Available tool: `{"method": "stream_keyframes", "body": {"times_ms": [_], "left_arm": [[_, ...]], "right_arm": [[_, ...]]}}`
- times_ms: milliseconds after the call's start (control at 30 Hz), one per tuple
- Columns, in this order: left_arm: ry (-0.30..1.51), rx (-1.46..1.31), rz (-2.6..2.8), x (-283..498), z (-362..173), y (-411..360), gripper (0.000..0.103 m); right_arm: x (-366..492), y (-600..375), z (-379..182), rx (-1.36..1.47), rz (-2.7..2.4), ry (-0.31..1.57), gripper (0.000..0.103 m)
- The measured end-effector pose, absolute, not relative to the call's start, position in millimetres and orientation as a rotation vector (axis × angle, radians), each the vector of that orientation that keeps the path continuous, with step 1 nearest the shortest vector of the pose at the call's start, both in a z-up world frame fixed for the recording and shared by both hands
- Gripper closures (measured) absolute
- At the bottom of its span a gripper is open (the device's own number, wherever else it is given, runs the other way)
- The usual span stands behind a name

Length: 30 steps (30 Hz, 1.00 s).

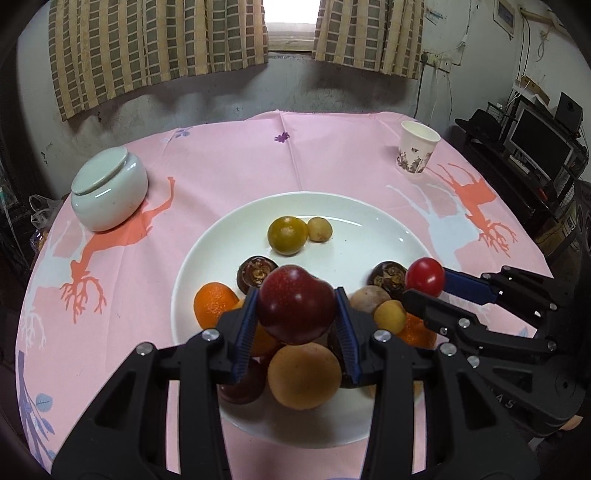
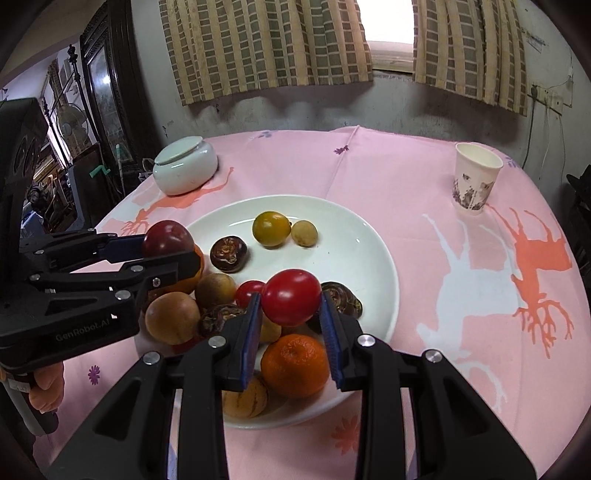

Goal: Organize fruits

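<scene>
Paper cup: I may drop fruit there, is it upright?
Upright: the paper cup stands on its base, open mouth up. Contents cannot be seen.

Blown-out window (image 1: 291, 11) backlights a dim room; fisheye edges curve, darken.

Left claw (image 1: 295, 306) angled down and forward, blue pads clamped on either side of a dark red plum (image 1: 293, 304), which is held clear between them. Right claw (image 2: 291, 302) at a similar downward tilt, pads closed on a red tomato (image 2: 291, 301). The two claws sit side by side, near but apart; fingers of the hand (image 2: 44, 387) on the left claw's handle show below it.
</scene>
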State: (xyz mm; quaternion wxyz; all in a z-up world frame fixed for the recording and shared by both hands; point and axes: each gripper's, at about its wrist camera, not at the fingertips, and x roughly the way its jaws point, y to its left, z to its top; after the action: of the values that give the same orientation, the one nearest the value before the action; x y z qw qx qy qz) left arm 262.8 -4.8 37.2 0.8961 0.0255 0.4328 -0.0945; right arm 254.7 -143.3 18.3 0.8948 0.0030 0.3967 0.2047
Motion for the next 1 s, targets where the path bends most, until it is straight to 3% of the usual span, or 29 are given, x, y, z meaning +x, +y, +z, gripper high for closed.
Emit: {"method": "stream_keyframes", "body": {"times_ms": [267,300,367,433,767,867,1000], "left_arm": [[0.907,0.050,-0.160,271.6,25.8,-4.4,0.061],[0.902,0.056,-0.156,271.9,25.9,-5.6,0.059],[0.885,0.068,-0.126,270.5,28.4,-6.6,0.041],[0.883,0.052,-0.120,269.1,31.4,-3.8,0.033],[0.884,0.009,-0.145,236.8,47.6,0.6,0.019],[0.888,-0.021,-0.161,214.8,49.2,2.8,0.018],[0.882,-0.040,-0.167,181.0,50.5,7.5,0.013]], "right_arm": [[268.1,-137.6,12.4,0.009,0.397,0.829,0.070],[269.5,-137.4,12.4,0.010,0.388,0.829,0.069],[270.1,-139.8,13.7,0.019,0.362,0.822,0.068],[269.2,-144.0,16.0,0.038,0.365,0.820,0.068],[234.5,-152.9,34.8,0.040,0.381,0.808,0.067],[216.0,-156.5,38.6,0.047,0.365,0.797,0.050],[184.1,-159.0,44.3,0.041,0.372,0.784,0.047]]}}
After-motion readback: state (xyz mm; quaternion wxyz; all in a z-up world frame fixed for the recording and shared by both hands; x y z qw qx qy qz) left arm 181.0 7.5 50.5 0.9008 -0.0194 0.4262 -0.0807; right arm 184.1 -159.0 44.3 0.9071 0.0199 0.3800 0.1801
